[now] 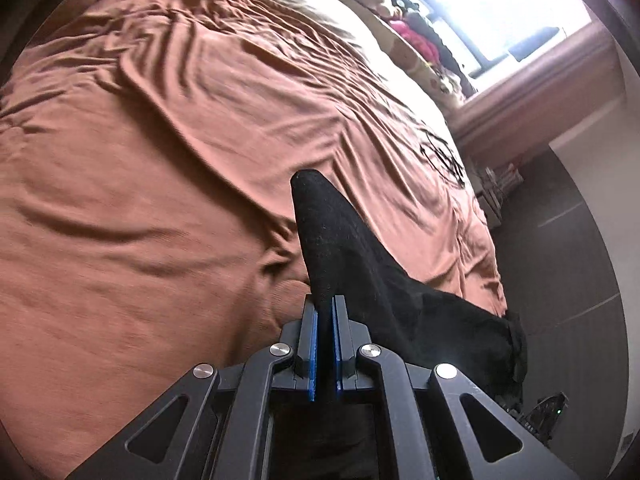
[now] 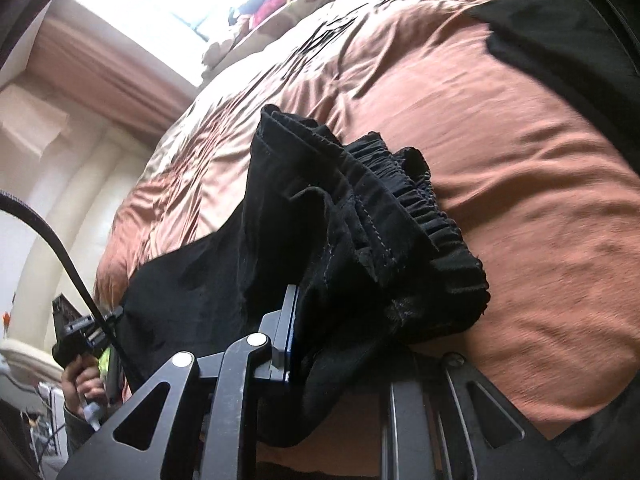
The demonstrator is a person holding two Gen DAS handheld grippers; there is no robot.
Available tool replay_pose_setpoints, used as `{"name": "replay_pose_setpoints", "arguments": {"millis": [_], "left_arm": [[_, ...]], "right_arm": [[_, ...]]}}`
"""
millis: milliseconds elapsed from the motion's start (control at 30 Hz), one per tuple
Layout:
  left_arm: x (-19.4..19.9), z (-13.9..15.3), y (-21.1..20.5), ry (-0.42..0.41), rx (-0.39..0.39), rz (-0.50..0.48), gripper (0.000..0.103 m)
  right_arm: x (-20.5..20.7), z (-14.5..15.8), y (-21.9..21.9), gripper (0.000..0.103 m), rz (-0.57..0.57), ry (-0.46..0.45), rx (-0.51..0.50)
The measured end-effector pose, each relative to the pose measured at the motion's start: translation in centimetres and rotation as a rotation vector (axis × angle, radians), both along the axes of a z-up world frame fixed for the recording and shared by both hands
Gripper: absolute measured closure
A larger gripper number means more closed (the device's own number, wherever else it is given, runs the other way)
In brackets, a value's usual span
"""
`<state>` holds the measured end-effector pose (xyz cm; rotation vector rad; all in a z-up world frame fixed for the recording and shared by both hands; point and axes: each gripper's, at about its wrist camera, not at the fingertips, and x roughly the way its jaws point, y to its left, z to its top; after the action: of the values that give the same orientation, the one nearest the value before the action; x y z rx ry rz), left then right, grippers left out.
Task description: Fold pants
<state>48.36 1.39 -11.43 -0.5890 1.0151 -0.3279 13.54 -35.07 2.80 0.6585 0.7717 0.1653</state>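
The black pants [image 1: 360, 272] hang between both grippers above a bed with a rust-brown cover [image 1: 160, 160]. My left gripper [image 1: 325, 312] is shut on a pointed fold of the black cloth, which sticks up past the blue pads and trails off right toward the bed's edge. In the right wrist view my right gripper [image 2: 320, 320] is shut on the pants [image 2: 340, 208] near the gathered elastic waistband [image 2: 420, 200]; its right finger is hidden under bunched cloth. The left gripper [image 2: 76, 336] and the hand holding it show at lower left.
The bed cover [image 2: 500, 160] is wrinkled. Pillows and soft toys [image 1: 408, 20] lie at the head of the bed under a bright window [image 1: 480, 0]. Dark floor [image 1: 560, 260] runs along the bed's right side. Another dark cloth [image 2: 560, 48] lies at upper right.
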Motion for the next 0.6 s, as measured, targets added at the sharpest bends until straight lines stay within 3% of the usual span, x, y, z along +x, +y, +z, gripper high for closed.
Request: {"name": "replay_pose_setpoints", "arguments": {"millis": [300, 600], "left_arm": [[0.1, 0.5, 5.8, -0.005, 0.005, 0.067, 0.097], [0.3, 0.0, 11.4, 0.014, 0.01, 0.147, 0.097]], "right_arm": [[6.8, 0.7, 4.7, 0.088, 0.125, 0.036, -0.042], [11.0, 1.3, 8.4, 0.088, 0.237, 0.085, -0.065]]}}
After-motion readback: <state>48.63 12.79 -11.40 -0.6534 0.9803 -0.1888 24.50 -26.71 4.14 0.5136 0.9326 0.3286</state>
